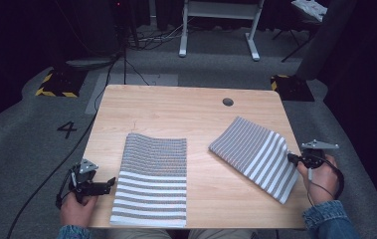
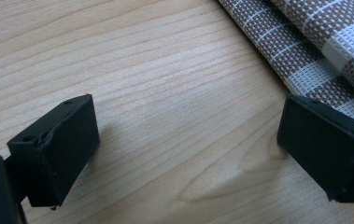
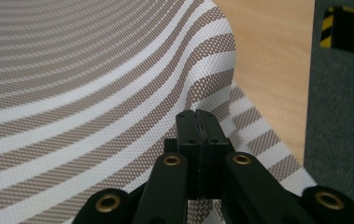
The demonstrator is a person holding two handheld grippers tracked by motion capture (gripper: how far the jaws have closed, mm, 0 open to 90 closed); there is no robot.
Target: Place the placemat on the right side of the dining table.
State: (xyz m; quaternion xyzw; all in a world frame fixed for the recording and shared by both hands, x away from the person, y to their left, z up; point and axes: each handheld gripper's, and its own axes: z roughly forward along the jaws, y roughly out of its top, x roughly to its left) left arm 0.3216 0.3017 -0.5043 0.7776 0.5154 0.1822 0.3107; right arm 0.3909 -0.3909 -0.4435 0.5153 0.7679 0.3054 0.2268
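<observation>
Looking down and forward from above onto the whole table (image 1: 196, 107). Riding low and close over bare wood toward the left mat (image 2: 322, 44) at two o'clock. Pressed right against the right mat (image 3: 95, 93), shared with overhead at three o'clock.

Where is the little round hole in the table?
In the high view, the hole sits near the table's far edge, right of the middle, just beyond the far corner of the right striped cloth.

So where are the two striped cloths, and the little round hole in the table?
Left striped cloth (image 1: 151, 181), high view, middle of its flat top.
Right striped cloth (image 1: 255, 152), high view, middle of its folded top.
Round hole (image 1: 228, 102), high view, its dark centre.
</observation>
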